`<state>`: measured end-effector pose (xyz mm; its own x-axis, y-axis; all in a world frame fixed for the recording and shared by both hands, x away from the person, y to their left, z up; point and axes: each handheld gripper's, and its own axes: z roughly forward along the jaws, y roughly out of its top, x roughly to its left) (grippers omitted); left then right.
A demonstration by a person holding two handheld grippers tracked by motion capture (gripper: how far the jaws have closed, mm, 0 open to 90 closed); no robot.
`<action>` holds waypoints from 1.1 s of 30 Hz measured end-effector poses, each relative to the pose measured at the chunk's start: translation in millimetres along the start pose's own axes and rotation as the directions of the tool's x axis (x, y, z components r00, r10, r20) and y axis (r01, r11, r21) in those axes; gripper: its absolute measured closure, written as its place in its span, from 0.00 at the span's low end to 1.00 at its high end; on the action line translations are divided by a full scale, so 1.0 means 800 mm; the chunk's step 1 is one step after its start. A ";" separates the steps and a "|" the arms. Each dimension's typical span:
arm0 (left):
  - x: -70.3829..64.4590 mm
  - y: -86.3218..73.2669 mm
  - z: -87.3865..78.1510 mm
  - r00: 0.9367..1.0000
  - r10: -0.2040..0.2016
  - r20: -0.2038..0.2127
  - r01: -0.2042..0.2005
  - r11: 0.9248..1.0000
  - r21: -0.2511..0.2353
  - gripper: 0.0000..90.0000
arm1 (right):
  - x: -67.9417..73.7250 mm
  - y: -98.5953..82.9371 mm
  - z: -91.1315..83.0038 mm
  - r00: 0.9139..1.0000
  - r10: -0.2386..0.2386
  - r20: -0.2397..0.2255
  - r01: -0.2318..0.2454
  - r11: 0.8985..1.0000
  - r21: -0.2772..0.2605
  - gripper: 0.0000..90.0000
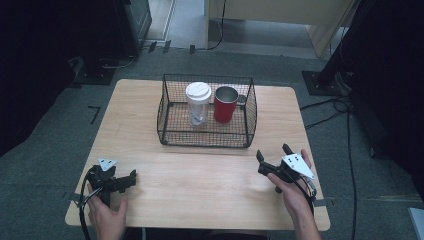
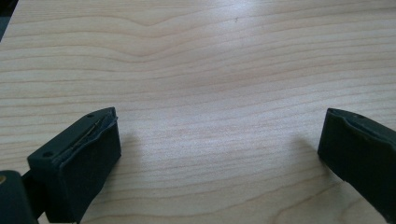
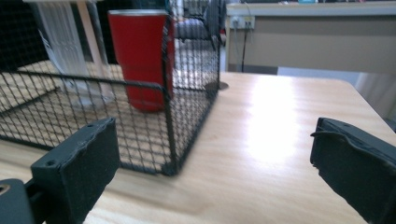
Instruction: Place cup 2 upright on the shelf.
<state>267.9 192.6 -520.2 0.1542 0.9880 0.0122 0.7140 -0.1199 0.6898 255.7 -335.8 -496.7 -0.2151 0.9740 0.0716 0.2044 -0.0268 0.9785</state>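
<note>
Both grippers are hanging wide open and gripping nothing: the left gripper (image 1: 131, 177) is resting low over bare table (image 1: 200, 190), while the right gripper (image 1: 272, 152) is pointing at the wire basket (image 1: 205, 140), probably lining up with the red cup (image 1: 225, 105) standing upright inside beside the clear bottle (image 1: 198, 105).

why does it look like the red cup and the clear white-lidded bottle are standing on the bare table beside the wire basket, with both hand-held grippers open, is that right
Not quite. The red cup and the clear white-lidded bottle stand inside the wire basket, not beside it on the bare table; the high view shows the mesh walls around both. The rest holds: the left hand-held gripper and the right hand-held gripper are both open.
</note>
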 end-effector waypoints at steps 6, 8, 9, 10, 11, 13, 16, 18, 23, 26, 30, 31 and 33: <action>0.000 0.000 0.000 1.000 0.000 0.000 0.000 1.000 0.000 0.00 | -0.015 -0.013 -0.012 0.999 -0.003 0.033 0.002 0.999 0.040 0.02; 0.000 0.000 0.000 1.000 0.000 0.000 0.000 1.000 0.000 0.00 | -0.022 -0.018 -0.017 0.998 -0.019 0.055 0.016 0.998 0.063 0.02; 0.000 0.000 0.000 1.000 0.000 0.000 0.000 1.000 0.000 0.00 | -0.024 -0.020 -0.018 0.998 -0.022 0.060 0.018 0.997 0.069 0.02; 0.000 0.000 0.000 1.000 0.000 0.000 0.000 1.000 0.000 0.00 | -0.027 -0.022 -0.020 0.997 -0.031 0.067 0.026 0.997 0.075 0.02; 0.000 0.000 0.000 1.000 -0.002 0.000 0.002 1.000 -0.002 0.00 | -0.030 -0.023 -0.022 0.997 -0.041 0.073 0.035 0.996 0.086 0.02; 0.000 0.000 0.000 1.000 -0.002 0.000 0.002 1.000 -0.002 0.00 | -0.037 -0.026 -0.027 0.994 -0.058 0.093 0.047 0.993 0.110 0.02; 0.000 0.000 0.000 1.000 -0.001 0.000 0.001 1.000 -0.002 0.00 | -0.044 -0.031 -0.033 0.992 -0.053 0.115 0.034 0.986 0.165 0.02; -0.001 0.000 0.001 1.000 -0.005 -0.003 0.005 1.000 -0.002 0.00 | -0.050 -0.034 -0.038 0.992 -0.033 0.122 0.009 0.980 0.198 0.02; -0.005 0.002 0.002 1.000 -0.002 -0.002 0.002 1.000 -0.002 0.00 | -0.063 -0.036 -0.047 0.987 -0.037 0.159 -0.006 0.965 0.261 0.02; -0.005 0.002 0.002 1.000 -0.002 -0.002 0.002 1.000 -0.002 0.00 | -0.069 -0.038 -0.051 0.982 -0.078 0.172 0.013 0.937 0.349 0.02; -0.005 0.002 0.002 1.000 -0.002 -0.002 0.002 1.000 -0.001 0.00 | -0.076 -0.042 -0.053 0.981 -0.098 0.167 0.011 0.889 0.458 0.02; -0.005 0.002 0.002 1.000 -0.002 -0.003 0.002 1.000 -0.002 0.00 | -0.078 -0.043 -0.053 0.983 -0.086 0.164 -0.004 0.875 0.485 0.02; -0.005 0.002 0.002 1.000 -0.002 -0.003 0.002 1.000 -0.002 0.00 | -0.080 -0.044 -0.053 0.988 -0.075 0.138 -0.008 0.853 0.521 0.01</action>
<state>269.1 188.4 -520.3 0.1510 0.9885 0.0126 0.7133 -0.1178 0.6909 222.1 -406.9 -527.7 -0.0960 0.9949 -0.0296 0.6739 0.0869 0.7337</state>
